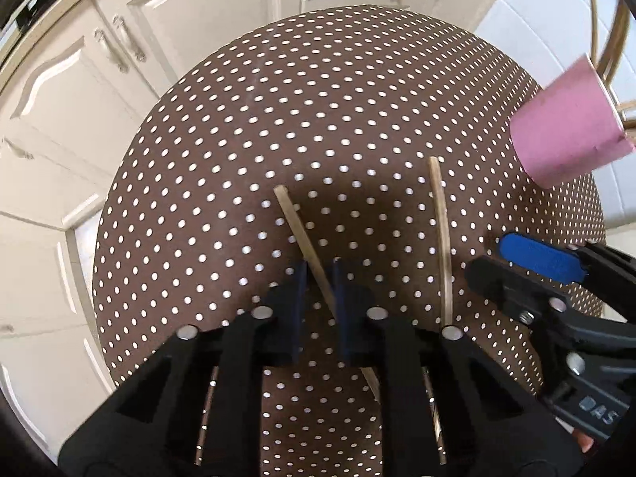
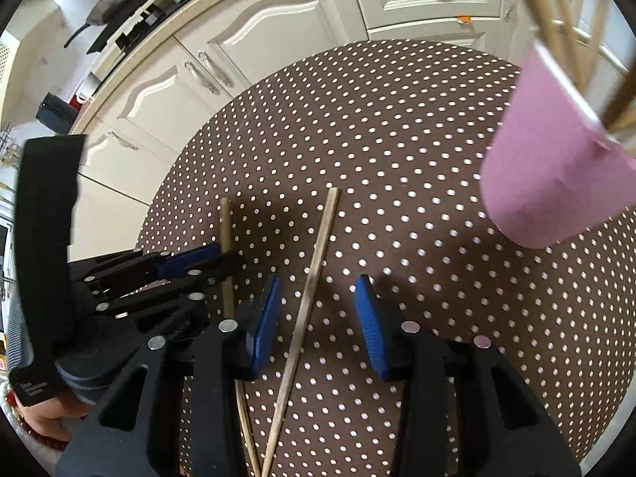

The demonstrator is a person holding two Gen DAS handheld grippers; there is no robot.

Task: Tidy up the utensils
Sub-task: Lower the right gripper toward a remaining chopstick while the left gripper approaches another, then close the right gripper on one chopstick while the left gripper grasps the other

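One chopstick (image 1: 314,256) lies on the desk (image 1: 318,99) between the left gripper's (image 1: 320,278) narrowly parted fingers. The right gripper (image 2: 318,298) gapes wide around the other chopstick (image 2: 314,278), gripping nothing. A pink cup (image 2: 552,167) stands far right.

Bright, even daylight — fisheye-warped edges, soft shadows, slight blur.

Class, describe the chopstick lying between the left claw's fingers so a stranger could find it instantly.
Start at the brown polka-dot table. Two chopsticks lie on it, left of the pink cup. Yours is the left chopstick, slanted, running between the left claw; its neighbour lies outside.
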